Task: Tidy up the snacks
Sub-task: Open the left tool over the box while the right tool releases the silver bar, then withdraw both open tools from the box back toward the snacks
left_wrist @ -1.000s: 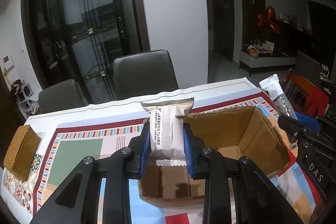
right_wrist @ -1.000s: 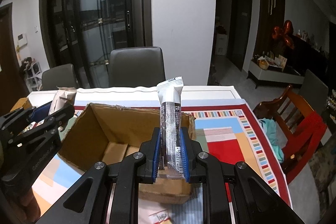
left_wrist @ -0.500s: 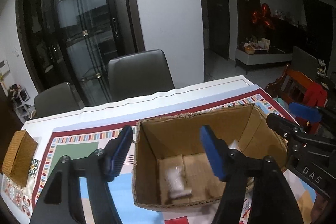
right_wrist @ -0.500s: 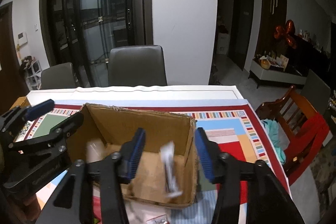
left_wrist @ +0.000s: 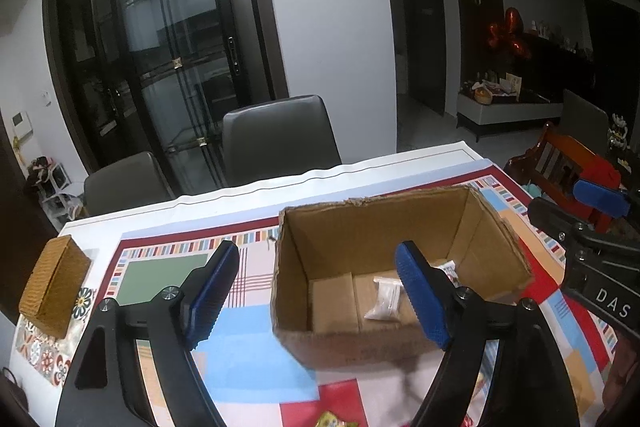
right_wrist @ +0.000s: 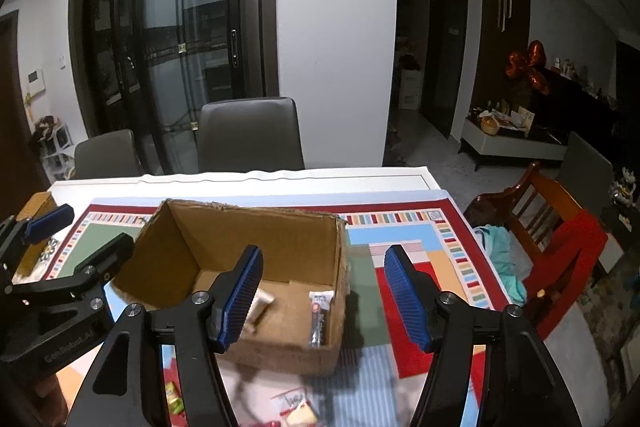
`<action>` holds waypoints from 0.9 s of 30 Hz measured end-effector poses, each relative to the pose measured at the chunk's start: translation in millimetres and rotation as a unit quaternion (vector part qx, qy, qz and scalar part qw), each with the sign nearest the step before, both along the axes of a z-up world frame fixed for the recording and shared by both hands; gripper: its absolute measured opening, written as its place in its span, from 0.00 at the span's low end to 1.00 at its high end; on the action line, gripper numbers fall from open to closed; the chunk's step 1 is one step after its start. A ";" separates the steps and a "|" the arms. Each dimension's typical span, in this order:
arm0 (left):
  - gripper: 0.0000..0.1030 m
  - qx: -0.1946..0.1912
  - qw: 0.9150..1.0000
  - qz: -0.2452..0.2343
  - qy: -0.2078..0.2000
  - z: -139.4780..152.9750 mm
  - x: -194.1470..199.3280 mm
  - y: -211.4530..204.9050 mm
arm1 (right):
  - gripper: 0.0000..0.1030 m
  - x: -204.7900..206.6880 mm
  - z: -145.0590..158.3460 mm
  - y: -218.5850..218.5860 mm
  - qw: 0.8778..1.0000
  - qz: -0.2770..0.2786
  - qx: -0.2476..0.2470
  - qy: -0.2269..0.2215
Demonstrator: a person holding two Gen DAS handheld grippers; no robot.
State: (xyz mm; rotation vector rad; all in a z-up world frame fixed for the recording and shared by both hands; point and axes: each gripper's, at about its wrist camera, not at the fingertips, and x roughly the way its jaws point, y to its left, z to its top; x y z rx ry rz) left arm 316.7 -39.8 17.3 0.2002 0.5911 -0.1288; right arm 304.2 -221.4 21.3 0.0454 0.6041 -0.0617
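An open cardboard box stands on the patterned tablecloth. A white snack packet lies on its floor. Beside it, along the right wall, lies a dark stick packet. My left gripper hovers over the box's near left corner. Its jaws are opening with nothing between them. My right gripper hangs over the box's near right corner, its jaws also opening and empty. Each gripper's fingers show at the edge of the other's view.
A wicker box sits at the table's left end. Loose snack packets lie on the cloth near me. Grey chairs stand behind the table, and a red wooden chair to its right.
Both grippers opened and let go of their packets, which dropped into the box and now lie on its floor. Both grippers drew back slightly from the box.
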 end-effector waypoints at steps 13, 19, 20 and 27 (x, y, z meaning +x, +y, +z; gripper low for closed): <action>0.78 0.008 1.000 0.002 -0.005 5.3 -53.1 2.5 | 0.62 -48.0 2.5 2.9 1.000 0.001 -0.002 -0.004; 0.78 0.008 1.000 0.002 -0.004 1.1 -71.6 2.1 | 0.62 -66.8 -4.8 1.2 1.000 0.001 -0.001 -0.001; 0.78 0.007 1.000 0.003 -0.004 0.5 -74.1 2.2 | 0.62 -69.8 -5.5 1.0 1.000 0.001 0.000 0.000; 0.78 0.009 1.000 0.004 0.002 -10.4 -94.1 2.7 | 0.62 -89.1 -12.9 -1.5 1.000 -0.001 0.003 0.004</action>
